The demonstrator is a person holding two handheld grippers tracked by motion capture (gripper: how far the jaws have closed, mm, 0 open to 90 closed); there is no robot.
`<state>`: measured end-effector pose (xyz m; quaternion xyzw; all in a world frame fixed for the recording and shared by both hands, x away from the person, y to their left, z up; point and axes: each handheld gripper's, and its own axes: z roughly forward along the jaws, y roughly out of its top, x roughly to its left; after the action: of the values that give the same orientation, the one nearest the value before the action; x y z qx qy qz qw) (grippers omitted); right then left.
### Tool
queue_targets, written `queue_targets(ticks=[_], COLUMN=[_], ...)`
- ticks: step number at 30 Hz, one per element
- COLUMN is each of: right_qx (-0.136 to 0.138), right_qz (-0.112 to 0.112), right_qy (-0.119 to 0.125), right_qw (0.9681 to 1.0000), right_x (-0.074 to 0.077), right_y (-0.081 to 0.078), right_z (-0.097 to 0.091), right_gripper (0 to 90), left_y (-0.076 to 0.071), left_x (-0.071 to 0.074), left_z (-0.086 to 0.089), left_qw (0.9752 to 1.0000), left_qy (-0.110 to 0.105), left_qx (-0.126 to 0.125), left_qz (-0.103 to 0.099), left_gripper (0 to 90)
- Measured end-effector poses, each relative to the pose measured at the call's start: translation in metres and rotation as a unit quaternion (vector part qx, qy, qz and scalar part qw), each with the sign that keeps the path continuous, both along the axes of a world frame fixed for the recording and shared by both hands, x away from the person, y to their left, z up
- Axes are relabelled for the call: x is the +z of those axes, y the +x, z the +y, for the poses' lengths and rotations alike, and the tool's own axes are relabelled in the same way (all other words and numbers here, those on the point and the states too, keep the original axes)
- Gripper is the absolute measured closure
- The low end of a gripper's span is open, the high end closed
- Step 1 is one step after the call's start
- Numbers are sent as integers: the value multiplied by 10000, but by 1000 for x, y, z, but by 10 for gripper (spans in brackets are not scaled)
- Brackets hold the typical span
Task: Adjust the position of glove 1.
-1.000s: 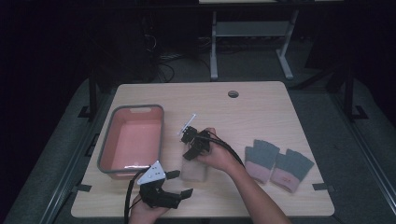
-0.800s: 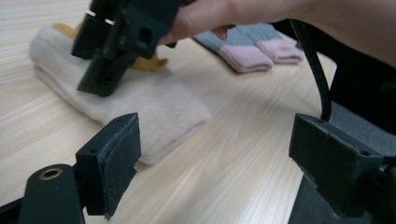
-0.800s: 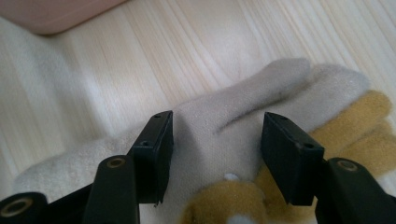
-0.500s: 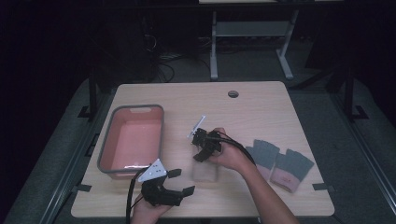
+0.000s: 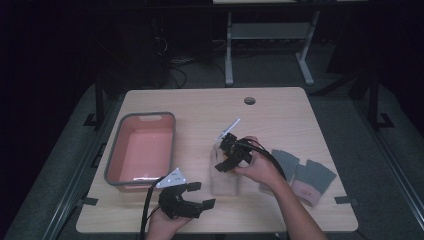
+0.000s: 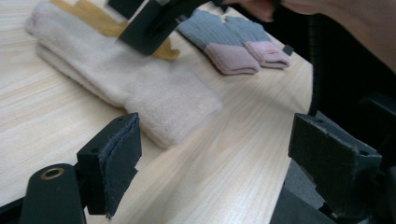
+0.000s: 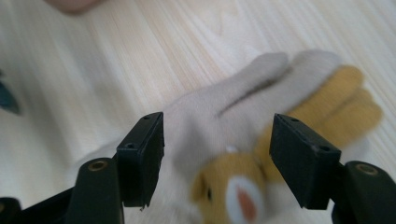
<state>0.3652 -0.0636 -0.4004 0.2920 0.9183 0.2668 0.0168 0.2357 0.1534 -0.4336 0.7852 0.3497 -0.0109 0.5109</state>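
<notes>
A cream glove (image 5: 225, 184) with yellow fingers and a small animal-face patch lies flat at the table's front middle. My right gripper (image 5: 226, 154) hovers just over its far end. In the right gripper view the jaws straddle the cream glove (image 7: 224, 116) and my right gripper (image 7: 217, 158) is open; its pads do not press on the glove, and the jaws have just been opening. My left gripper (image 5: 200, 195) rests open near the front edge, left of the glove. In the left gripper view the cream glove (image 6: 116, 79) lies ahead of my left gripper (image 6: 222, 163).
A pink bin (image 5: 114, 160) with a grey rim stands at the left. A pair of grey gloves with pink cuffs (image 5: 302, 174) lies at the right, also as the grey gloves (image 6: 233, 42) in the left gripper view. A cable hole (image 5: 249, 100) sits near the far edge.
My right hand and its gripper have moved to the right, and the cream glove now lies a little further right. The right jaws stand wider. The left gripper has stayed put.
</notes>
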Motion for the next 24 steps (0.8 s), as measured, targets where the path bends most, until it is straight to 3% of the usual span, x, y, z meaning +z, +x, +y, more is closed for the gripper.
queue_targets(ticks=[1,4,7,16,18,19,20,24], right_qx=[-141,-321,-713,-1214,-1357,-1357,-1422,-1540], right_qz=[106,109,213,444,538,538,583,608], right_qy=[143,313,643,932,1163,1163,1237,1263], right_qw=[9997,9989,9952,9872,9824,9824,9804,9781], right_x=[3,5,3,-11,-18,-18,-20,-28], right_y=[-2,-6,-16,-25,-26,-26,-26,-29], right_z=[-5,-16,-33,-53,-61,-61,-63,-65], right_gripper=[332,326,321,321,327,327,331,332], left_y=[3,9,19,40,45,45,46,53], left_x=[2,4,6,2,-1,-1,-2,-7], left_z=[-1,-4,-12,-26,-29,-29,-30,-31], left_qw=[10000,10000,9997,9977,9968,9968,9965,9945], left_qy=[-30,32,-49,72,138,138,151,238], left_qx=[18,23,33,212,257,257,287,462], left_qz=[41,62,239,641,744,744,767,908], left_gripper=[168,168,168,167,167,168,168,202])
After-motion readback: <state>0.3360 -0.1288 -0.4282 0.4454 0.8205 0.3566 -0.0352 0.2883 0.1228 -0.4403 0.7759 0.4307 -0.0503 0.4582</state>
